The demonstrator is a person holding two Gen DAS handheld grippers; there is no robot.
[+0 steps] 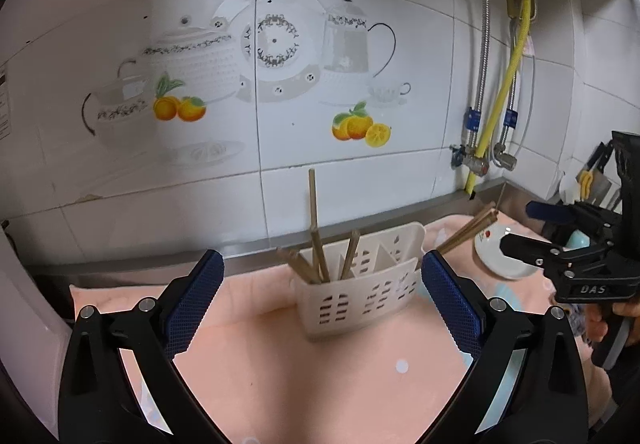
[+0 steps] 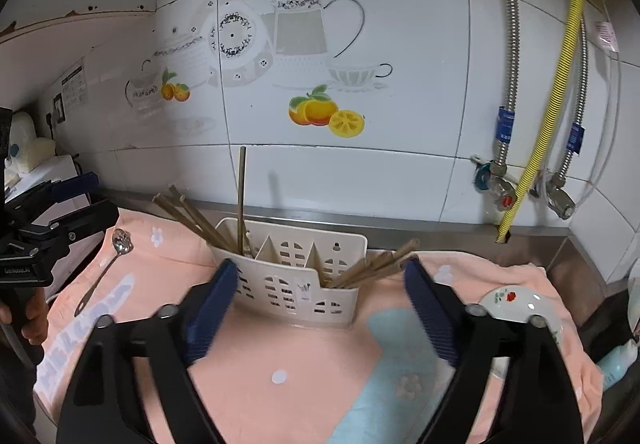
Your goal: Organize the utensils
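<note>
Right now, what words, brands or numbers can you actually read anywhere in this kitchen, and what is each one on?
"DAS": on the body of the right hand-held gripper.
Small white lettering on the left hand-held gripper: too blurred to read.
Large pale letters on the pink towel: cut off and warped, not readable.
Sticker on the white utensil holder: too small.
Paper notice on the wall: too small.

Your left gripper (image 1: pixel 322 298) is black, with blue textured pads (image 1: pixel 196 304) and silver screws. Your right gripper (image 2: pixel 320 310) matches; its side reads "DAS".
</note>
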